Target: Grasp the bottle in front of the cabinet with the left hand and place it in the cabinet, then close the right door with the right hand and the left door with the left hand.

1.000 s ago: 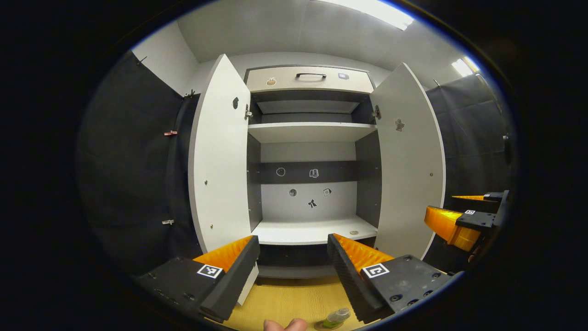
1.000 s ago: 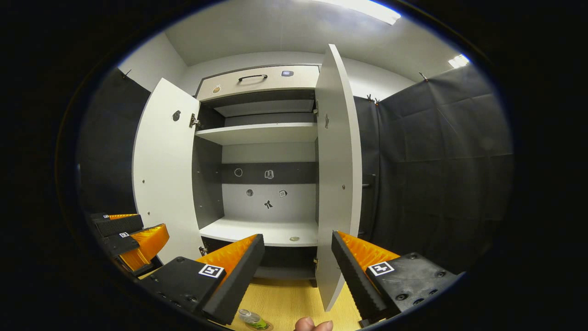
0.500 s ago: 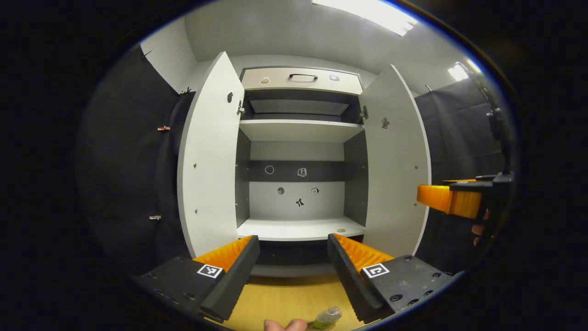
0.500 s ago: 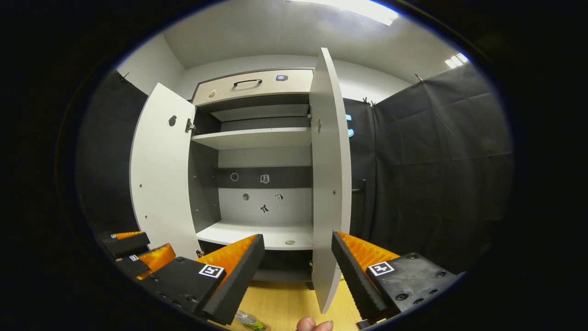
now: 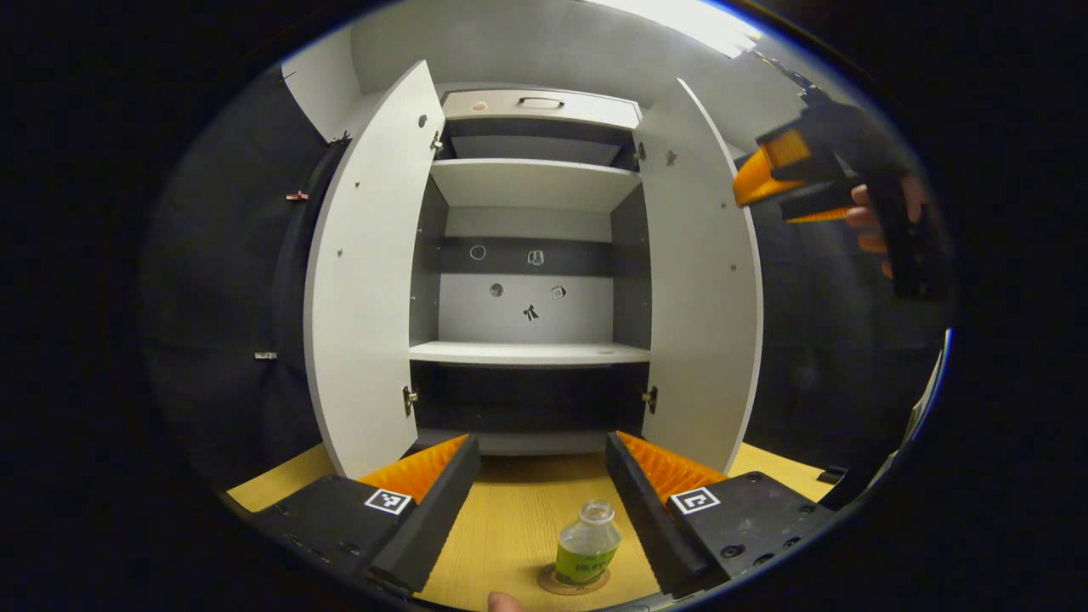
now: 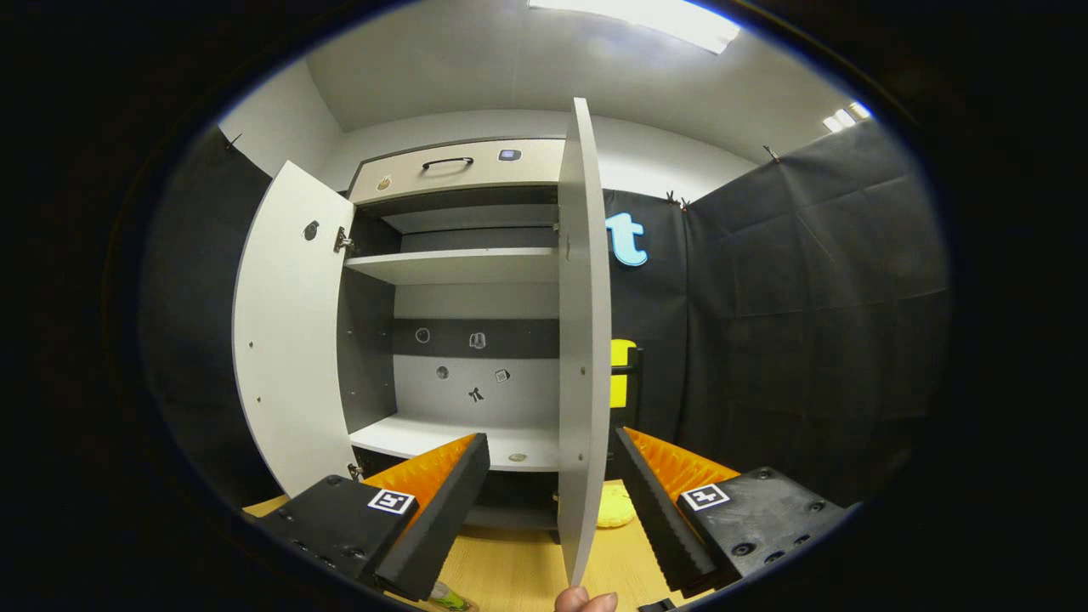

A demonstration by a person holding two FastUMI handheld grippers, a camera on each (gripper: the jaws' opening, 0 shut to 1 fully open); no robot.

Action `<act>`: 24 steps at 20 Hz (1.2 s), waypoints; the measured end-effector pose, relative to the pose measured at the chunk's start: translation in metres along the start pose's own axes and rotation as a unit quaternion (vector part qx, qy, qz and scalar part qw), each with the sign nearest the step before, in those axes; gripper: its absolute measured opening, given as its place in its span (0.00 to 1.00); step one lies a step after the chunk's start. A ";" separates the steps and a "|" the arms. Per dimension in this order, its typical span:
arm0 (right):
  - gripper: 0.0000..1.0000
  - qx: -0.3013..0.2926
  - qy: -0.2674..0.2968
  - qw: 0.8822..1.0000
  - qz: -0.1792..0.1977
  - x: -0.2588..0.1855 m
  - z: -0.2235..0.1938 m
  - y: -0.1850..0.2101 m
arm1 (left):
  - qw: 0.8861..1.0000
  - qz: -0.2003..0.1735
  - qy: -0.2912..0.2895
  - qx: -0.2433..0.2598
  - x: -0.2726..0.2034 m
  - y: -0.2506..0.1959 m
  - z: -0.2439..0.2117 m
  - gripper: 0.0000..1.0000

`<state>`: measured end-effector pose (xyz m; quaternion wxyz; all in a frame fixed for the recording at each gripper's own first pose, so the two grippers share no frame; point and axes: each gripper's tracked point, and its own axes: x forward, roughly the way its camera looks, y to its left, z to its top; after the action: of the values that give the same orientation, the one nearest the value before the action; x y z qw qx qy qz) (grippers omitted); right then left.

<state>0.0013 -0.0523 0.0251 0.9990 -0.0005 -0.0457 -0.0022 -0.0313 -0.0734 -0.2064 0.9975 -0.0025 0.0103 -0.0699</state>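
Both white doors of the tall white wooden cabinet [image 5: 527, 255] stand open. The small clear plastic bottle with green label [image 5: 586, 552] stands upright before the cabinet, between the wide-open, empty left gripper [image 5: 544, 476] fingers; the right gripper [image 6: 552, 476] is also open, empty.

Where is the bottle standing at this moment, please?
In the left gripper view the bottle stands upright on a round coaster on the wooden floor, in front of the open cabinet, low between the left hand-held gripper fingers, nearer the right-hand one.
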 end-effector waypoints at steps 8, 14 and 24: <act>1.00 -0.030 -0.031 0.999 0.007 -0.002 0.014 -0.017 | 0.998 -0.022 0.054 0.015 0.018 -0.032 -0.097 0.95; 0.97 -0.012 -0.005 1.000 0.013 0.002 0.001 -0.025 | 0.996 -0.031 0.082 0.021 0.037 -0.045 -0.142 0.95; 0.97 -0.023 0.008 1.000 -0.016 0.004 -0.010 -0.057 | 0.994 -0.043 0.100 0.025 0.056 -0.052 -0.155 0.80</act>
<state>0.0055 -0.1090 0.0157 0.9989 -0.0227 -0.0373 -0.0193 0.0138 -0.1334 -0.3621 0.9873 0.0294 0.1081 -0.1123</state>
